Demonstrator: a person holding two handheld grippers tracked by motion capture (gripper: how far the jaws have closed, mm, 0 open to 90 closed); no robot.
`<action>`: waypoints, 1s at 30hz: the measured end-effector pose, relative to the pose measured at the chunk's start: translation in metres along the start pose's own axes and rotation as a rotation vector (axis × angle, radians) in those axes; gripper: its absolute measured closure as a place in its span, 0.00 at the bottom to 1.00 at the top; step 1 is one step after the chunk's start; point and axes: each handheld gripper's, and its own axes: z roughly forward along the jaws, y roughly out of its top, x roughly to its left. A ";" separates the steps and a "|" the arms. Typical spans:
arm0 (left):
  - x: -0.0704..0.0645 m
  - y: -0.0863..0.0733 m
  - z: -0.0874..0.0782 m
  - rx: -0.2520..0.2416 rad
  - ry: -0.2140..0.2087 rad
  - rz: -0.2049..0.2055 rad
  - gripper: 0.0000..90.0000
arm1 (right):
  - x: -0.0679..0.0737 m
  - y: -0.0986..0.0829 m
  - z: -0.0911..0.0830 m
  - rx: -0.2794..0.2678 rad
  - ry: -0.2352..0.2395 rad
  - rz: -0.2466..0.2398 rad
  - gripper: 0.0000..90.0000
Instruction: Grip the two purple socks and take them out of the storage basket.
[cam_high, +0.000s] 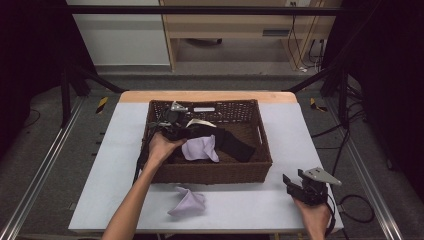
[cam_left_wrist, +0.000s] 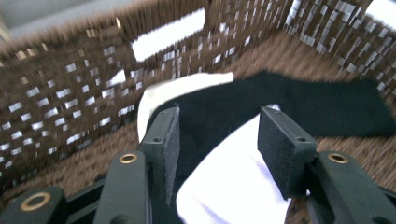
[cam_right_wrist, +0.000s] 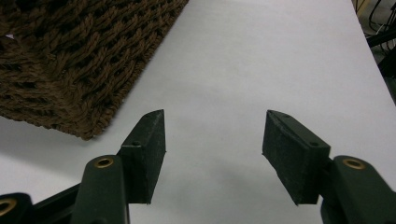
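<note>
High view looks down; gripper views sit close, all sharing the basket (cam_high: 210, 172).

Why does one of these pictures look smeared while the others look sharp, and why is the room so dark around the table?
Left gripper view: motion blur smears the basket weave, and the white cloth is washed out. Right gripper view: sharp, evenly lit, a soft shadow under the basket corner. High view: light falls on the table; the surroundings are dim and grainy.

Grey floor (cam_high: 60, 150) all round, a wooden desk (cam_high: 240, 25) at the far wall, cables (cam_high: 305, 50) trailing far right.
</note>
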 end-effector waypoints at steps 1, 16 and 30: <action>0.000 0.000 0.001 0.016 0.001 -0.002 0.53 | 0.000 0.000 0.000 -0.001 -0.001 -0.002 0.44; 0.011 -0.008 0.022 0.231 0.022 -0.088 0.56 | 0.002 0.000 0.001 0.002 -0.001 0.001 0.44; 0.010 -0.015 0.037 0.384 0.009 -0.078 0.61 | 0.001 0.000 0.000 0.001 -0.002 0.003 0.44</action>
